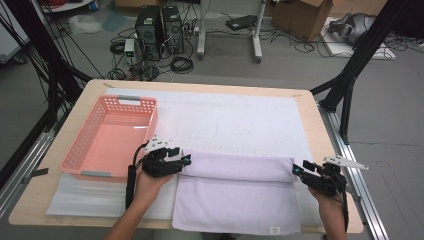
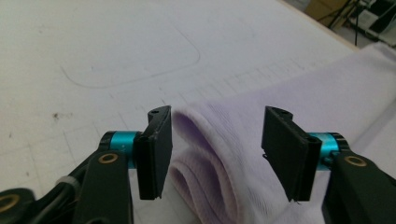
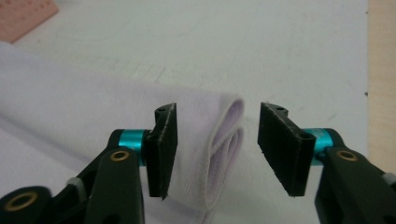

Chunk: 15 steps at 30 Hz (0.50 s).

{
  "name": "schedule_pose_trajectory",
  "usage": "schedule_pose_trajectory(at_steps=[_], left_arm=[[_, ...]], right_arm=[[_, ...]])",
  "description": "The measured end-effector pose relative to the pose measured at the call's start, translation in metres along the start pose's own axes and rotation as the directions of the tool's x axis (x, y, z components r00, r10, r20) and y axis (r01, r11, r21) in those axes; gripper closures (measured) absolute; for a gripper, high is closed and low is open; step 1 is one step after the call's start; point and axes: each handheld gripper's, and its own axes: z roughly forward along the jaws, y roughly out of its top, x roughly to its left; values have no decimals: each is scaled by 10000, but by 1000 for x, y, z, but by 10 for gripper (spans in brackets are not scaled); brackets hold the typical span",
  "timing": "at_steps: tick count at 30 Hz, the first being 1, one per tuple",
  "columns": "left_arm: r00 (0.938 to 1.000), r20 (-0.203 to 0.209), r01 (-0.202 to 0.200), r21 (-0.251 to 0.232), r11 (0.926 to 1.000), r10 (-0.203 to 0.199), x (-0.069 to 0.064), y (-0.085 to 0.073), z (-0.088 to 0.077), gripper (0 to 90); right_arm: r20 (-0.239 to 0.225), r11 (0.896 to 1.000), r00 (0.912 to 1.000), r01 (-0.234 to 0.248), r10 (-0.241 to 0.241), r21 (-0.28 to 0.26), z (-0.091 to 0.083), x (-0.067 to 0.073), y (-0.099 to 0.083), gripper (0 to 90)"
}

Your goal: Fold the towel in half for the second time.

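Note:
A pale lilac towel (image 1: 235,192) lies on the white mat near the table's front, its far part folded over into a thick band (image 1: 240,167). My left gripper (image 1: 186,160) sits at the band's left end, open, with the folded edge (image 2: 210,154) lying loose between its pads (image 2: 156,154). At the band's right end my right gripper (image 1: 298,170) is open too, and the folded towel end (image 3: 224,140) rests in the gap without either pad touching it.
An empty pink plastic basket (image 1: 75,150) stands on the table's left side, just behind my left hand. A white mat (image 1: 235,117) covers most of the wooden table (image 1: 330,145). Cables, computer towers and boxes lie on the floor beyond.

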Motion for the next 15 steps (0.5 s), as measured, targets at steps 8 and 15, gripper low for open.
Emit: schedule_pose_trajectory(at_steps=[8, 15], left_arm=[[9987, 158, 479, 683, 9965, -491, 8, 8, 20, 479], [9995, 309, -71, 739, 9972, 48, 4, 6, 15, 839]], right_arm=[[45, 9971, 9998, 170, -174, 747, 30, 2, 20, 429], [-375, 9910, 9986, 431, -386, 1271, 45, 0, 19, 842]])
